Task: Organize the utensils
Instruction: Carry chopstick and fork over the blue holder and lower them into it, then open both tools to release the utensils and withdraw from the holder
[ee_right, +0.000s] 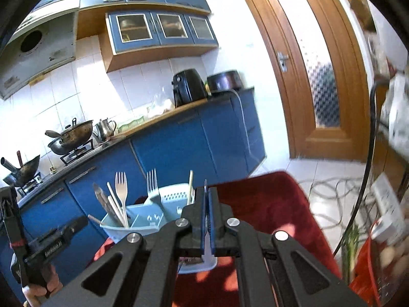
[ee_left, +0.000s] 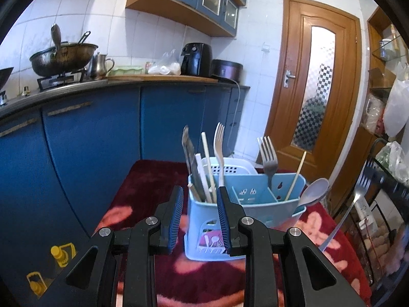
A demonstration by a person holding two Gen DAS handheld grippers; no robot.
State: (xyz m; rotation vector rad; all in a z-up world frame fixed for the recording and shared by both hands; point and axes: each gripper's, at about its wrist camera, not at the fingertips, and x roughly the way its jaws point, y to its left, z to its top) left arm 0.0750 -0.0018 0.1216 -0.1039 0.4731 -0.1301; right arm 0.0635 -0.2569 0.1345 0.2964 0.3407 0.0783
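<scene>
Left gripper (ee_left: 200,217) jaws part-open around the holder's (ee_left: 204,240) corner; right gripper (ee_right: 207,217) jaws clamp one fork (ee_left: 350,204); two forks (ee_left: 268,158) stand inside.

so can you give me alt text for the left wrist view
The left gripper, jaws partly apart and empty, faces a light blue utensil caddy holding forks and chopsticks on a red cloth. Blue kitchen cabinets stand behind.

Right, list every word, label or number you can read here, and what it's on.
White lettering on the left hand-held gripper, on its black body: too blurred to read.
Blue utensil caddy front: a cutlery pictogram only, no words.
Nothing else legible.
</scene>
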